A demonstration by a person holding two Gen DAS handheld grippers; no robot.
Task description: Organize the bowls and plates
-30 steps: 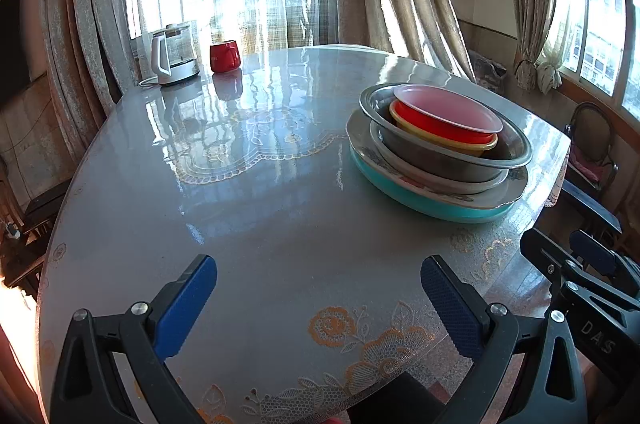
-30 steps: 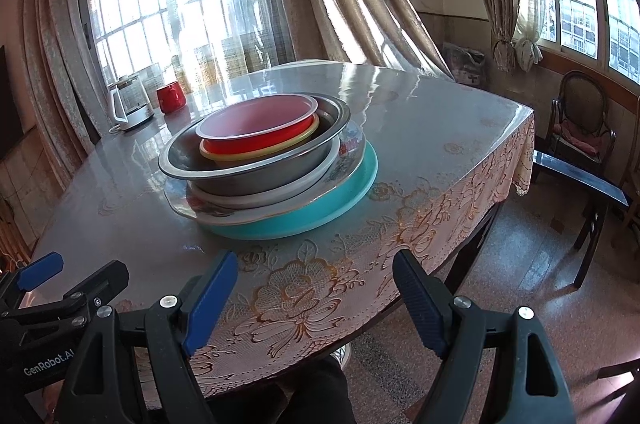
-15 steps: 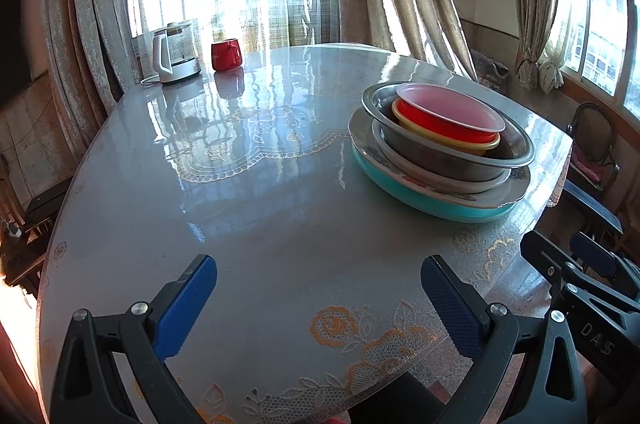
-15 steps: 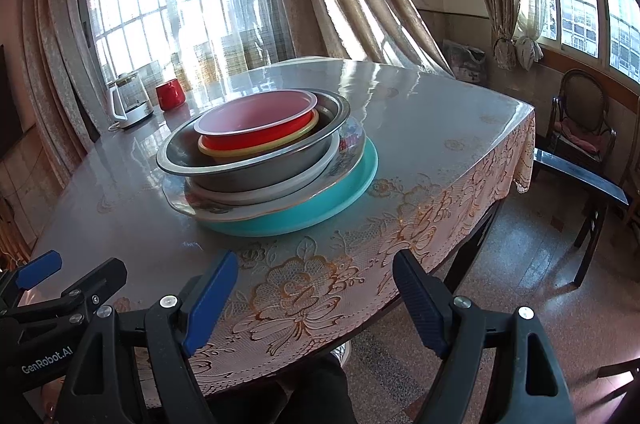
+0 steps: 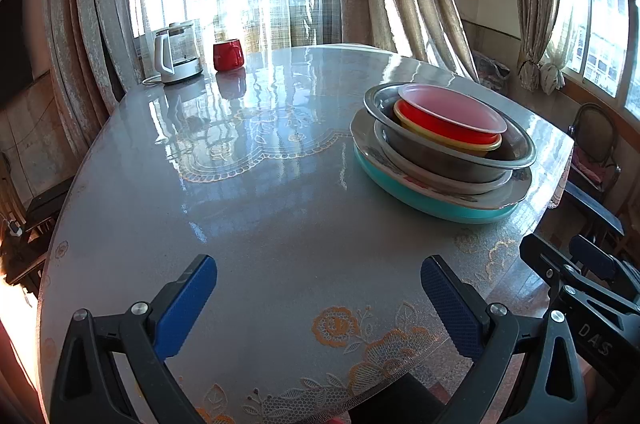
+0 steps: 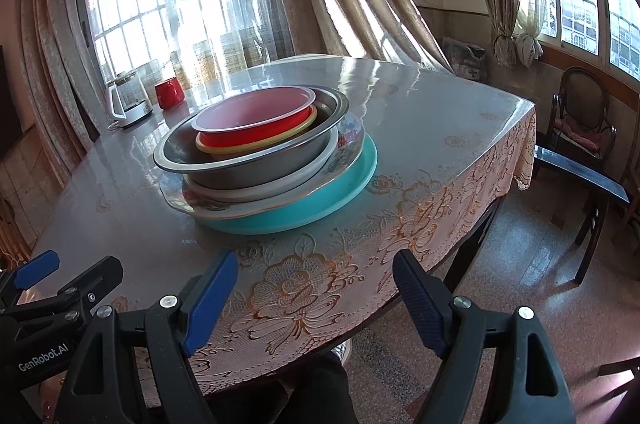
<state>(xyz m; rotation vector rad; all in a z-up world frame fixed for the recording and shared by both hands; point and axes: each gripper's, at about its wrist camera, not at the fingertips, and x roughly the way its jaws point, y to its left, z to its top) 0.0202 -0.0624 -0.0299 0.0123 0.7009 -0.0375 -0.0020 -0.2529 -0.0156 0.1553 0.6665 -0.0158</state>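
Left tongs (image 5: 318, 294) spread, empty; nested bowls (image 5: 446, 136) on table (image 5: 260, 216)

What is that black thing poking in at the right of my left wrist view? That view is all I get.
Observer: That is the right gripper. Its own camera shows both blue-padded fingers standing apart, with nothing between them.
Visitor: Is it over the dishes?
Observer: No. It sits short of the stack of bowls and plates, where the lace tablecloth hangs down over the side.
Visitor: Can you see my gripper from there?
Observer: Yes. The left gripper shows at the lower left of the right wrist view, with white lettering "GenRobot.AI" on its side.
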